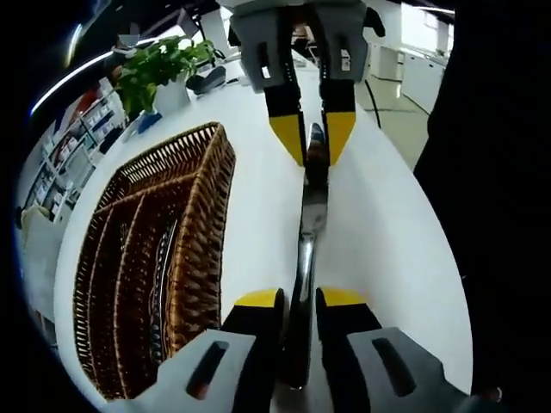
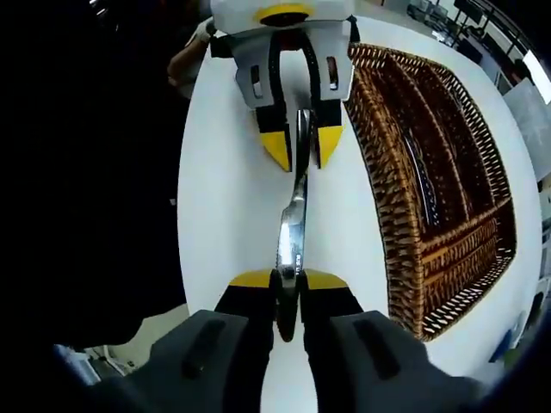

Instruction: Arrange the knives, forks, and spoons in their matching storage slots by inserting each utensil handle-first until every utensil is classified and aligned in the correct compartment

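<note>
A slim shiny steel utensil [image 1: 310,215], which kind cannot be told, hangs over the white round table [image 1: 387,249], pinched at both ends. The left gripper [image 1: 299,301] with yellow-tipped black jaws is clamped on one end, and the right gripper [image 2: 288,282] of the same make is clamped on the other, so the two face each other along its length. Just beside it sits the brown woven wicker tray [image 1: 202,215] with long compartments, one already holding a metal piece [image 2: 424,185]. This looks like a handover: one gripper should let go only while the other holds firm, then the handle end is steered toward the matching compartment and kept parallel to its dividers.
</note>
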The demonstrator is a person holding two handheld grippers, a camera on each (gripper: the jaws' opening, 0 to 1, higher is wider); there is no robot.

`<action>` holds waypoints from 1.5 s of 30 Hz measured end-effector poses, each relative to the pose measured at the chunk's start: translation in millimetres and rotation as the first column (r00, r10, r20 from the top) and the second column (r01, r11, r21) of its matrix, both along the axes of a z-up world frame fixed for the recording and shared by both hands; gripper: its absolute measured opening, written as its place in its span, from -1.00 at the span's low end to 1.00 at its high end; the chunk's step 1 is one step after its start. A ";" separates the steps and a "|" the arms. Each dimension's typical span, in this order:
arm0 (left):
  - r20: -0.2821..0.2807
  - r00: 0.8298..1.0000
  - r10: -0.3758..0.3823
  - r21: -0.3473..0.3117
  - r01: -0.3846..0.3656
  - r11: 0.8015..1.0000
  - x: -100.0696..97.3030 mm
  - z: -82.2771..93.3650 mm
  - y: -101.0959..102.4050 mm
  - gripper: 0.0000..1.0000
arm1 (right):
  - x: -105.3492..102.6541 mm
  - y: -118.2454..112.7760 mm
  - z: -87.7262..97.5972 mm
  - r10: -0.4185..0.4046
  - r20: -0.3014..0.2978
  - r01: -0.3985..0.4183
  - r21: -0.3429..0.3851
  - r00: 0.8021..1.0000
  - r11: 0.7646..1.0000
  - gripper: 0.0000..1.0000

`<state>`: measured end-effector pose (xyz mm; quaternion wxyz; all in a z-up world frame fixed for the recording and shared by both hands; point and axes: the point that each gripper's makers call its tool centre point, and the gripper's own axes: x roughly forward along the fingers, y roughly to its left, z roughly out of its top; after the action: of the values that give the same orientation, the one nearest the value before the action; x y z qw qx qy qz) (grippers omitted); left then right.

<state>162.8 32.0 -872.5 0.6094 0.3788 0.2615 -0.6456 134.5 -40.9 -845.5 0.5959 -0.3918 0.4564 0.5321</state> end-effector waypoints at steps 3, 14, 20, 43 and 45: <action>0.022 0.999 -0.025 0.011 0.025 1.000 -1.0 1.2 -3.6 -0.82 | 0.4 -1.8 0.0 0.008 0.004 -0.008 -0.011 1.000 1.000 -0.82; -0.045 0.999 -0.003 0.026 0.004 1.000 -6.6 6.5 5.4 -0.87 | -1.1 3.3 -2.0 0.039 0.006 -0.039 0.035 0.999 0.999 -0.78; -0.077 0.997 0.009 0.003 -0.009 1.000 -11.5 13.8 4.3 -0.88 | 1.7 13.3 -2.2 0.029 0.019 -0.031 0.087 0.999 0.996 -0.48; -0.074 0.996 0.059 0.054 -0.055 0.997 -11.4 33.0 18.1 -0.88 | 7.6 41.8 12.0 0.001 0.044 -0.010 0.195 0.999 0.981 -0.44; -0.077 0.995 0.058 0.064 -0.053 0.997 -12.7 32.8 21.9 -0.88 | 10.0 42.3 17.2 -0.022 0.047 0.012 0.219 0.999 0.976 -0.38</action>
<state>150.1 53.9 -839.6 0.6043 0.3643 0.3157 -0.6344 144.5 1.4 -828.3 0.6509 -0.3330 0.3836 0.5641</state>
